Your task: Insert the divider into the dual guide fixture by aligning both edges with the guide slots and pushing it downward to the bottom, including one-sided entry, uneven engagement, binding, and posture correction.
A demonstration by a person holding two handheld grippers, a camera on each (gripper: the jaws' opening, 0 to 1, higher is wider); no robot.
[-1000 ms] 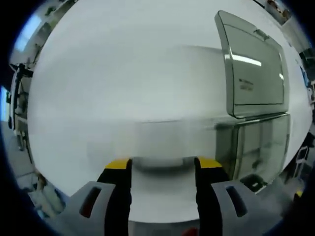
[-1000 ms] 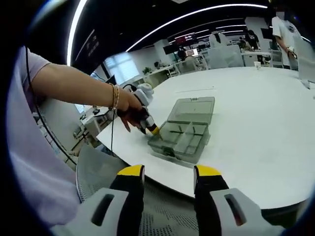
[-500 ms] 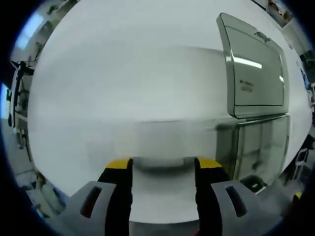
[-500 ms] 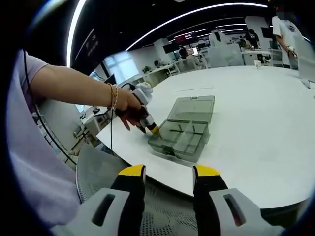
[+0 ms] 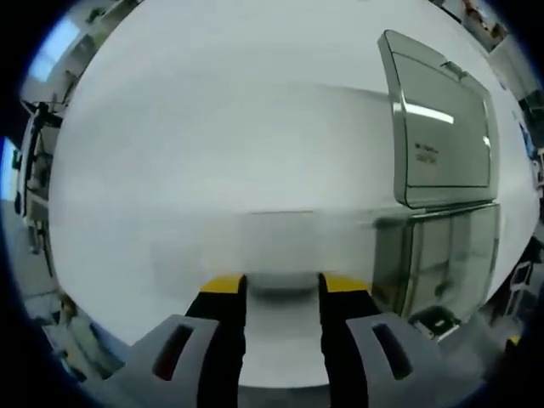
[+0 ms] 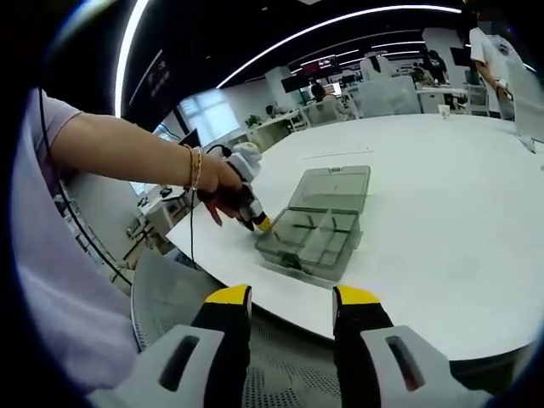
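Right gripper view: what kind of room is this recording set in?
Probably an open-plan office or lab: long ceiling light strips, rows of desks with monitors behind, and a large white table holding the clear compartment box.

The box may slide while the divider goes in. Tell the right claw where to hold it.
Probably pinch the compartment box by the outer wall farthest from the left claw, coming from above, one jaw inside a compartment: the lid lies open behind, and that claw occupies the other corner.
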